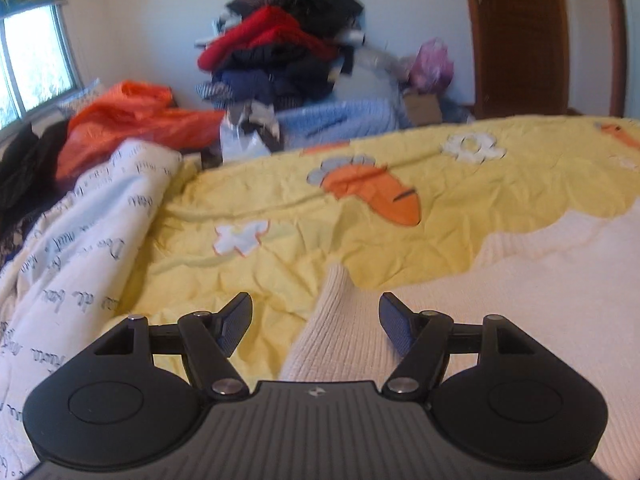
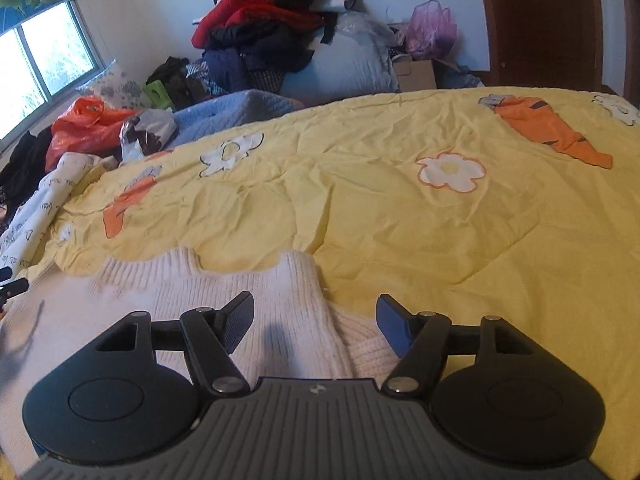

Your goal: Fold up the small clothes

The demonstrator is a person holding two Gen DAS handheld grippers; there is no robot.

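Note:
A cream ribbed knit sweater [image 1: 520, 288] lies flat on the yellow quilt [image 1: 280, 208]. In the left wrist view its left sleeve runs down between my fingers. My left gripper [image 1: 316, 316] is open, its jaws wide apart over that sleeve, holding nothing. In the right wrist view the sweater [image 2: 192, 292] fills the lower left, with its collar and right shoulder just ahead. My right gripper [image 2: 316, 316] is open and empty above the sweater's right edge. The tip of the left gripper [image 2: 12, 286] shows at the far left edge.
The yellow quilt [image 2: 400, 216] with carrot and flower patches covers the bed. A white printed blanket [image 1: 80, 240] lies bunched at the left. An orange plastic bag [image 1: 132, 120] and a tall pile of clothes [image 1: 280, 48] stand beyond the bed. A wooden door [image 1: 520, 32] is at the back right.

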